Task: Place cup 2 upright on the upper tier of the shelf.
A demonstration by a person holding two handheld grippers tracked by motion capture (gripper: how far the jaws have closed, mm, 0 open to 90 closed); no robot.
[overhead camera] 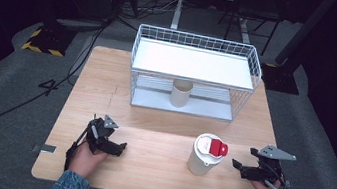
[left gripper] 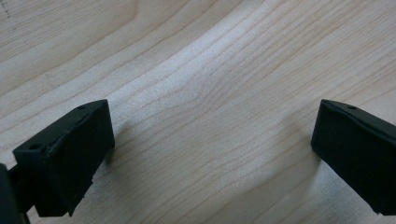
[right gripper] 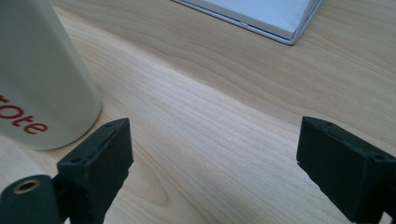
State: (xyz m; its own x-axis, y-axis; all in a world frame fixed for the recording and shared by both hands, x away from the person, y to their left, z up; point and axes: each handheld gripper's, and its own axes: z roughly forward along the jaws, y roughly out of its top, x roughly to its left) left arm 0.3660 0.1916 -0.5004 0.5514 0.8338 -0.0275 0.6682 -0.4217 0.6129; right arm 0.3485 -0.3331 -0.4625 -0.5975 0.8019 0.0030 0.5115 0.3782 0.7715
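Note:
A cream tumbler (overhead camera: 203,156) with a white lid and red flip tab stands upright on the wooden table (overhead camera: 150,137), front right of centre. My right gripper (overhead camera: 238,166) rests on the table just right of it, open, jaws pointing toward it with nothing between them. In the right gripper view the tumbler (right gripper: 39,79) with red lettering rises beyond the left jaw. My left gripper (overhead camera: 121,147) lies at the front left, open and empty; in the left gripper view (left gripper: 212,140) there is bare wood between its jaws. A second cream cup (overhead camera: 181,93) stands on the lower level of the wire shelf (overhead camera: 193,68).
The white wire shelf has a flat top tray and a lower base plate (right gripper: 261,16) at the back of the table. Cables (overhead camera: 13,106) run across the grey floor to the left. A desk frame and dark stands lie beyond the table.

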